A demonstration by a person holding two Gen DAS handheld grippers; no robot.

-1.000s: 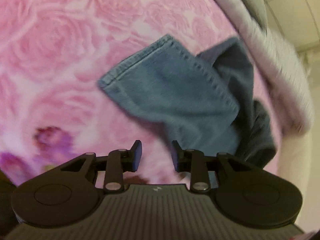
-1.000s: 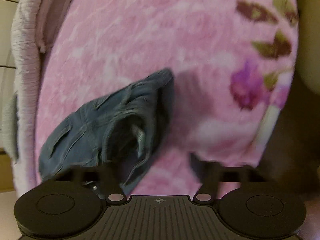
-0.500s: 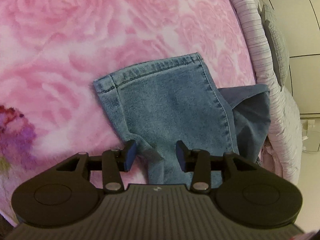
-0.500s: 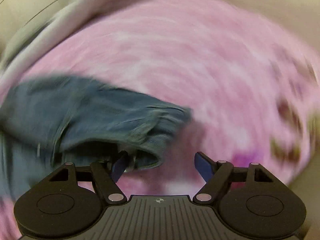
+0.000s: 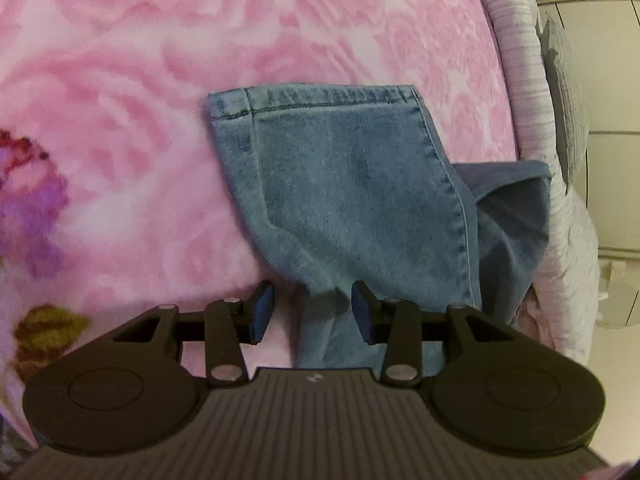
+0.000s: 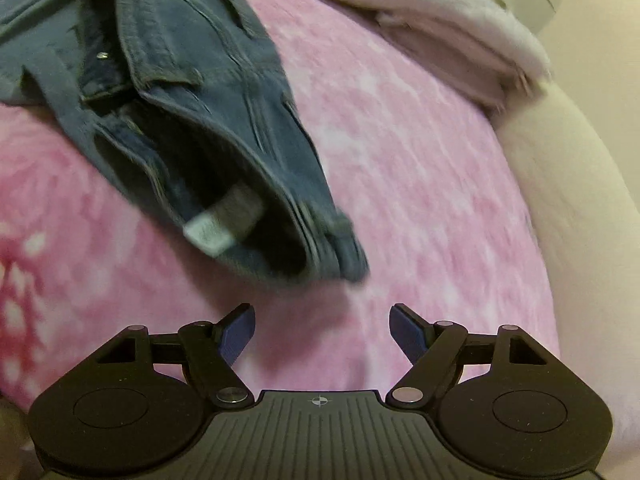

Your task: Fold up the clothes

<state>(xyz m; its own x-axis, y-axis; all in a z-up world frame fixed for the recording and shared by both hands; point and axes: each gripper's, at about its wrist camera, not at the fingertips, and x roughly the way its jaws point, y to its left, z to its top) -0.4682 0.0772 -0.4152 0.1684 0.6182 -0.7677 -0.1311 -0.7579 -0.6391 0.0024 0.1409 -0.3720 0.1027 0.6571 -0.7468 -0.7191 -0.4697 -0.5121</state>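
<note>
Left wrist view: jeans (image 5: pixel 344 200) lying on pink floral blanket (image 5: pixel 120 80), hemmed leg end toward blanket's middle, darker part bunched by right edge. Left gripper (image 5: pixel 312 312) parted, straddling a denim fold, not yet pinching. Right gripper (image 6: pixel 322 330) wide apart and empty over bare blanket, just short of waistband opening (blurred, label (image 6: pixel 224 224) unreadable). Likely step: taking hold before a fold. Next: closing on fold, reaching waistband. Rest of jeans hidden under gripper body.

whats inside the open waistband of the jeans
In the right wrist view, the jeans gape at the waistband, showing a pale sewn-in label and dark inner denim. Anything deeper inside is in shadow and cannot be seen.
</note>
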